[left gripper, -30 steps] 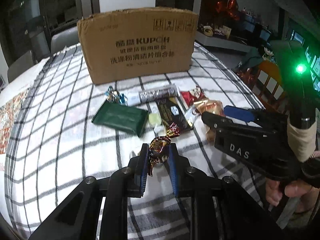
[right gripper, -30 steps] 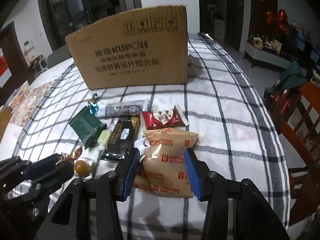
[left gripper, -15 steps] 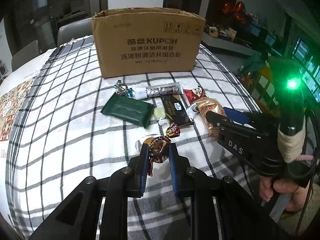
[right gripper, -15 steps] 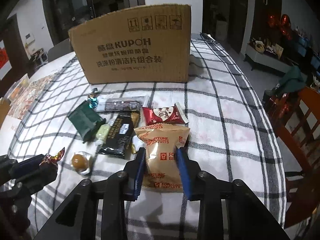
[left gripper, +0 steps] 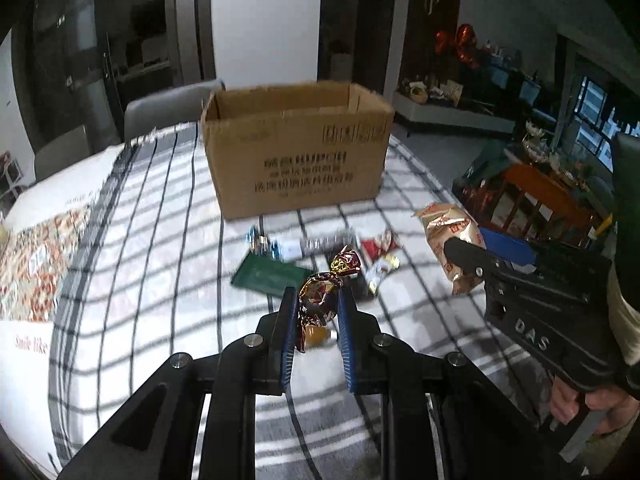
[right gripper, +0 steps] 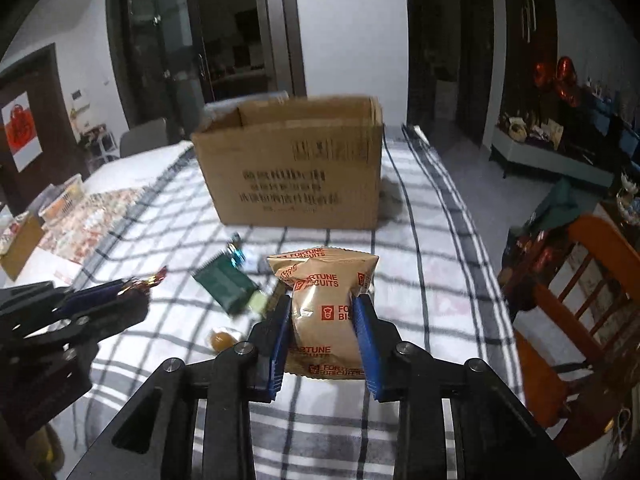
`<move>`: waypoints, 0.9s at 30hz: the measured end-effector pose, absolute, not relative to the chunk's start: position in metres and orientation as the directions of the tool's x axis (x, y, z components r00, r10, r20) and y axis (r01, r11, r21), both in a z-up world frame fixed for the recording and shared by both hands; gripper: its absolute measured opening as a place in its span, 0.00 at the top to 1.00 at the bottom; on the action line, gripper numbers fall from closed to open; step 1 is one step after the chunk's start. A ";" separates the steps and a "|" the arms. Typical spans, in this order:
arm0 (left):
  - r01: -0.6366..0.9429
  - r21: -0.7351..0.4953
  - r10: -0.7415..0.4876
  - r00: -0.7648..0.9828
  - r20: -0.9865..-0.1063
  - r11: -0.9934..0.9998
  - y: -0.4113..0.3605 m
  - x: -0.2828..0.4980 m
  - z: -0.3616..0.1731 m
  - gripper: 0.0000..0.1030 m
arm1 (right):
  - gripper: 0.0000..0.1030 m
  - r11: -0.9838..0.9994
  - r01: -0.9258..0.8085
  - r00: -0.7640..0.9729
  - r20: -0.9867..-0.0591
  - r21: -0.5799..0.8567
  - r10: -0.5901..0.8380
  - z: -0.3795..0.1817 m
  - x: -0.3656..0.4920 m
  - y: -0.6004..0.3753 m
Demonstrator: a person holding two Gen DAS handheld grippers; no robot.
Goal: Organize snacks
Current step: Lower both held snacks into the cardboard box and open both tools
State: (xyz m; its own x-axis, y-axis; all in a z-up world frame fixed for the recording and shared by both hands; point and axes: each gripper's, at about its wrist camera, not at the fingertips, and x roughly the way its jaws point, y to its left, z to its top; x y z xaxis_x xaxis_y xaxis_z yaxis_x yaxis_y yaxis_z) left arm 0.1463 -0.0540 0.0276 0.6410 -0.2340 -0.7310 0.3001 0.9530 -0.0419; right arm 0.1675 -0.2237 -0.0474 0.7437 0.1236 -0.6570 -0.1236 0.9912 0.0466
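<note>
My left gripper (left gripper: 318, 312) is shut on a foil-wrapped candy (left gripper: 320, 294) and holds it above the checked tablecloth. My right gripper (right gripper: 322, 316) is shut on a tan Fortune Biscuits bag (right gripper: 326, 300), lifted off the table; the bag also shows in the left wrist view (left gripper: 452, 236). An open cardboard box (left gripper: 296, 148) stands at the far middle of the table, also in the right wrist view (right gripper: 296, 164). A green packet (left gripper: 270, 276), a red packet (left gripper: 378, 246) and other small snacks lie in front of the box. A round orange candy (right gripper: 220, 338) lies near my right gripper.
The table carries a checked cloth (left gripper: 152, 264) and a patterned mat (left gripper: 36, 252) at the left. A wooden chair (right gripper: 580, 300) stands by the right edge. Grey chairs (left gripper: 164, 112) stand behind the box.
Both grippers have risen and moved toward the box, lifting the candy and the biscuit bag off the table. The box's open top now shows.
</note>
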 end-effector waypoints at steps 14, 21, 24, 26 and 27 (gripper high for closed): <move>0.347 -0.006 -0.268 0.712 -0.648 0.938 -0.059 0.210 0.094 0.80 | 0.68 0.986 -0.165 0.826 -0.543 0.028 0.154 0.026 0.201 -0.214; 0.352 0.006 -0.270 0.728 -0.629 0.936 -0.061 0.253 0.109 0.80 | 0.68 0.986 -0.163 0.853 -0.498 0.033 0.158 0.049 0.244 -0.213; 0.353 0.003 -0.274 0.733 -0.623 0.936 -0.060 0.274 0.114 0.80 | 0.68 0.989 -0.141 0.861 -0.486 0.054 0.149 0.053 0.267 -0.214; 0.348 -0.002 -0.275 0.736 -0.619 0.937 -0.061 0.285 0.115 0.80 | 0.68 0.991 -0.120 0.868 -0.478 0.065 0.136 0.055 0.280 -0.216; 0.341 0.002 -0.267 0.739 -0.619 0.940 -0.060 0.292 0.115 0.80 | 0.68 0.992 -0.104 0.874 -0.470 0.073 0.126 0.055 0.287 -0.218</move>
